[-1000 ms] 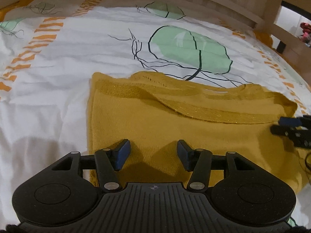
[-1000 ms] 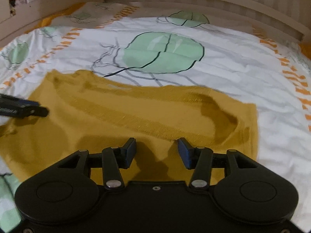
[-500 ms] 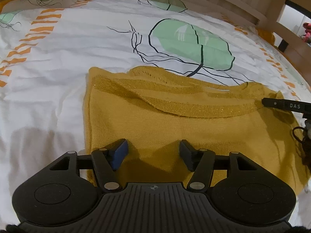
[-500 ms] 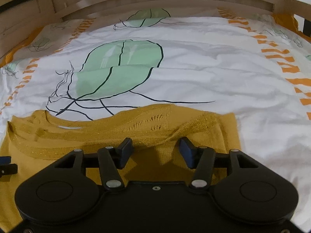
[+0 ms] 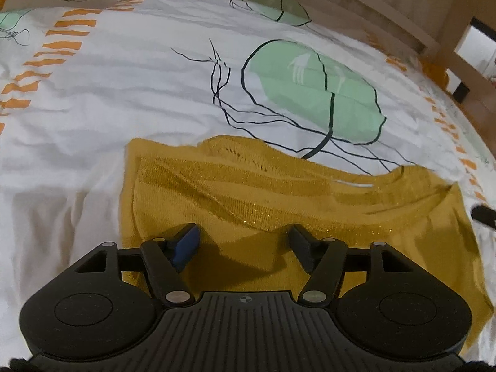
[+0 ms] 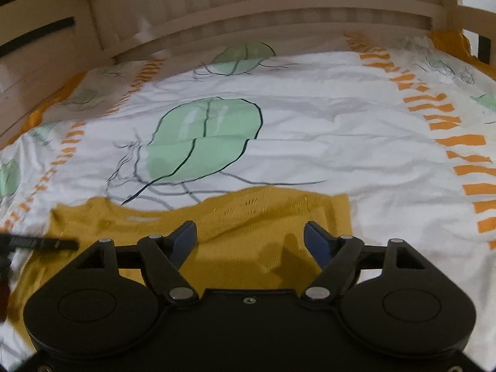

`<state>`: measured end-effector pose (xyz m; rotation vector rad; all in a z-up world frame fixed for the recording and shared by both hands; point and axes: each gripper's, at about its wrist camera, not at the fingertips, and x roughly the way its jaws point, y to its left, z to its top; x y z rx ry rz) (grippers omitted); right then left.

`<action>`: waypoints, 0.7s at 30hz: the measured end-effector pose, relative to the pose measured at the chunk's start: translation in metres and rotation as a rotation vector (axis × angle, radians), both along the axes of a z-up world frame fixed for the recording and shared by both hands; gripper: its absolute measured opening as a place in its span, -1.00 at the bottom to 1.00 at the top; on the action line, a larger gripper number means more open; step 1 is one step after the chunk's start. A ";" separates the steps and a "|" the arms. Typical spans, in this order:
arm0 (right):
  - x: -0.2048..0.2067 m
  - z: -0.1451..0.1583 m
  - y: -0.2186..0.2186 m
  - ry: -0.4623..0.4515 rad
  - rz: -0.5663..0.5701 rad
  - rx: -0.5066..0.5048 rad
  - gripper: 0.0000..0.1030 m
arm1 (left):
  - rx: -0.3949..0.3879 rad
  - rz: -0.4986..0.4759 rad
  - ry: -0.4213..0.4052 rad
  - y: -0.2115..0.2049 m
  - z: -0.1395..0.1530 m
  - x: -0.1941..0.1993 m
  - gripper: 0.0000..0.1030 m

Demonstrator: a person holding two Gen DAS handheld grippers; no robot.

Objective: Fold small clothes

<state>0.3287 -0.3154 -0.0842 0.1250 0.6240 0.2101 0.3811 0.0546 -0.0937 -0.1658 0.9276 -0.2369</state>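
Left hand-held gripper (image 5: 243, 243) spread and opening, nothing pinched, above near part of the folded yellow knit top (image 5: 279, 192). Right hand-held gripper (image 6: 250, 241) also spread, opening, empty, over the top's right end. Top lies flat on the bed's white leaf-print sheet (image 5: 124, 93). Wooden bed rail (image 6: 279, 9) far behind.

Dim, warm indoor light from above and behind. Soft shadows on the yellow sweater (image 5: 235, 204). Strong fisheye bending at edges; motion blur, worse in right view.
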 end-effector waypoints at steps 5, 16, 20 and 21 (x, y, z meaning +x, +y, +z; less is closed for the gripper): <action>-0.004 -0.008 0.008 0.000 0.029 -0.058 0.52 | -0.027 0.004 -0.018 0.001 -0.001 0.002 0.30; -0.017 -0.018 0.096 -0.057 0.275 -0.190 0.52 | -0.337 0.178 -0.022 0.039 -0.004 0.033 0.31; -0.008 -0.027 0.133 -0.046 0.365 -0.250 0.52 | -0.313 0.217 -0.065 0.044 0.005 0.030 0.31; -0.001 -0.030 0.140 -0.036 0.369 -0.257 0.52 | -0.311 0.218 -0.067 0.045 0.006 0.029 0.31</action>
